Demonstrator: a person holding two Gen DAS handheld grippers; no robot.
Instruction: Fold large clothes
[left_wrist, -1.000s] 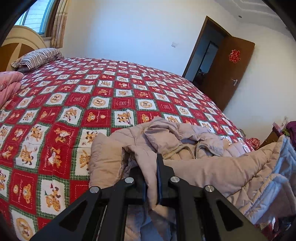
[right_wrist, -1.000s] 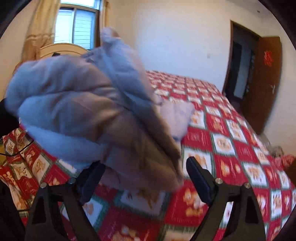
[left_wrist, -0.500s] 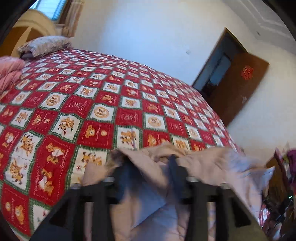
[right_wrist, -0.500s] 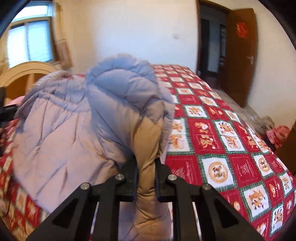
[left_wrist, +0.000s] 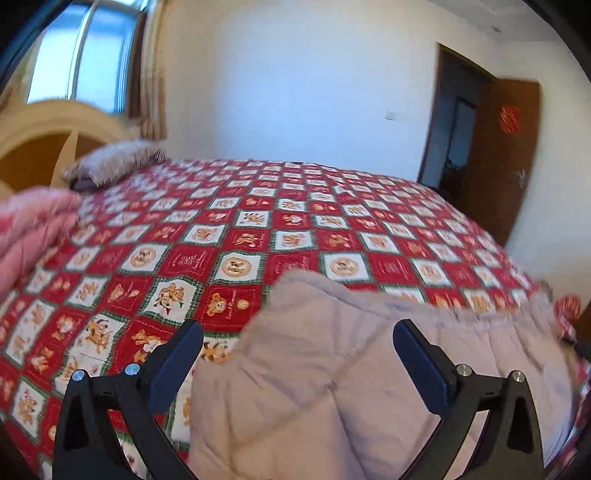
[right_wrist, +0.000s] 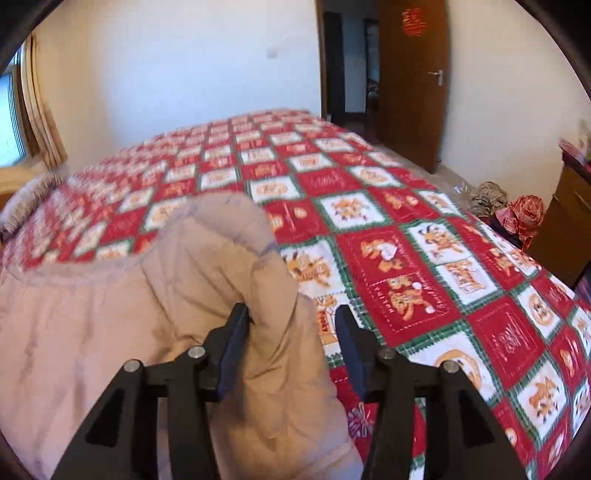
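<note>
Both grippers releasing the padded coat on the bed.
Left gripper (left_wrist: 297, 341) and right gripper (right_wrist: 293, 323): jaws opening, pads off the fabric. Beige quilted coat (left_wrist: 332, 369) lies puffy and creased between them, at 6 o'clock on the red patchwork bedspread (left_wrist: 258, 229).

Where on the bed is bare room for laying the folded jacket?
Bare bedspread runs from the puffy jacket up to the striped pillow; also right of the jacket. Crowded: pink bedding on the left edge.
</note>
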